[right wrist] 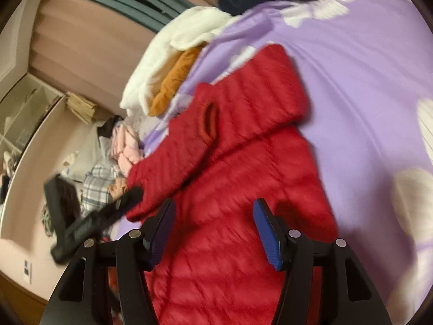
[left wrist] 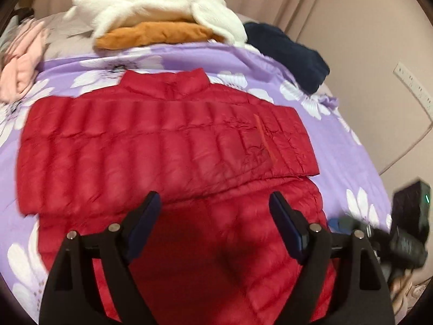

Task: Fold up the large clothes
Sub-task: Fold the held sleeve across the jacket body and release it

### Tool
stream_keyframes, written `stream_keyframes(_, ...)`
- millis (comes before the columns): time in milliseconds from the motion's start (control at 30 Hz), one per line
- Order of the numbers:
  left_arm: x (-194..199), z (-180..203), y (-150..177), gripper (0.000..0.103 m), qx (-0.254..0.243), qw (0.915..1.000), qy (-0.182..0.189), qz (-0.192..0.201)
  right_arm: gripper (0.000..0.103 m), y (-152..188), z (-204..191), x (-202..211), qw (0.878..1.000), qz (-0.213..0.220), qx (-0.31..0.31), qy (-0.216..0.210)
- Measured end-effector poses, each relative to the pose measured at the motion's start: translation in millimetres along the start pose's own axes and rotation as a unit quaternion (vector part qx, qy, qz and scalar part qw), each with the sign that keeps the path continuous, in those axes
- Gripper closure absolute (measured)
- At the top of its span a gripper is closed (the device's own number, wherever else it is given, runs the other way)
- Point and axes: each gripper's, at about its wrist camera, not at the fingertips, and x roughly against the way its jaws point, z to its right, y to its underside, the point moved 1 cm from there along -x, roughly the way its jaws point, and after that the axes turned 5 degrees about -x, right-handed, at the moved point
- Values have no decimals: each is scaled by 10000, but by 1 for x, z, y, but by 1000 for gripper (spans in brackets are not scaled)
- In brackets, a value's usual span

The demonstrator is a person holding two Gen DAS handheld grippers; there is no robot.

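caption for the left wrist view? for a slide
Open left gripper hovers over a red puffer jacket, sleeves folded across, on a purple floral bedspread.

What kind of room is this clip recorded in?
Most likely a bedroom at home. A red jacket lies on a bed with a purple flowered bedspread, folded clothes are stacked at its far side, and curtains hang along the wall.

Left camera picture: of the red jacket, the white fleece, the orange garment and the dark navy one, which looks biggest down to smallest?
1. red jacket, nearest the camera
2. white fleece
3 and 4. orange garment and dark navy garment: too alike, and partly hidden, to rank.
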Motion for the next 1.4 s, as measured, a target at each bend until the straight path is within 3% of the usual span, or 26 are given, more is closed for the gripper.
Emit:
stream_keyframes(67, 15, -7, 11, 18, 85, 9999, -105, 93, 43, -9, -12, -11, 9999, 30, 150, 3)
stream_keyframes(200, 53, -51, 35, 18, 425, 9965, -672, 251, 43, -34, -33, -47, 9989, 34, 427, 189)
stream_keyframes(300, 74, -87, 55, 17, 898, 9910, -949, 292, 43, -48, -40, -77, 9960, 26, 631, 630)
stream_keyframes(433, 88, -117, 76, 17, 1336, 9846, -1101, 244, 46, -53, -32, -106, 9963, -144, 391, 749)
stream_keyframes(467, 89, -121, 79, 17, 1392, 9836, -1123, 231, 64, -51, -34, -107, 9965, -117, 433, 700)
stream_keyframes(533, 90, -128, 83, 17, 1481, 9825, -1111, 189, 83, -44, -41, -104, 9948, -67, 705, 726)
stream_keyframes(633, 89, -132, 85, 17, 1569, 9813, -1099, 180, 91, -40, -51, -85, 9937, 66, 902, 662)
stream_keyframes(700, 88, -130, 81, 17, 1584, 9816, -1044, 225, 91, -43, -56, -68, 9935, 352, 928, 564)
stream_keyframes(800, 84, -128, 77, 17, 1569, 9829, -931, 237, 91, -46, -49, -50, 9897, 464, 983, 935)
stream_keyframes(833, 82, -127, 75, 17, 1558, 9833, -907, 251, 91, -44, -44, -48, 9859, 425, 1085, 1197)
stream_keyframes(1000, 69, -127, 48, 17, 1599, 9841, -692, 344, 88, -41, -18, -56, 9874, -86, 711, 1414)
stream_keyframes(1100, 65, -123, 20, 17, 1463, 9862, -578, 522, 77, -42, -30, -39, 9804, 481, 947, 1660)
stream_keyframes(1133, 63, -122, 12, 18, 1403, 9869, -572, 553, 68, -42, -35, -32, 9773, 688, 1056, 1706)
stream_keyframes(1167, 59, -119, 0, 18, 1322, 9877, -572, 607, 63, -43, -40, -29, 9756, 824, 1140, 1684)
stream_keyframes(1233, 52, -115, -13, 19, 1144, 9897, -547, 660, 63, -45, -50, -28, 9741, 931, 1355, 1551)
stream_keyframes(1333, 31, -113, -27, 26, 929, 9921, -593, 599, 63, -44, -65, -45, 9710, 741, 1790, 1402)
stream_keyframes(1400, 10, -118, -26, 30, 954, 9929, -620, 343, 63, -41, -69, -62, 9687, 516, 1985, 1396)
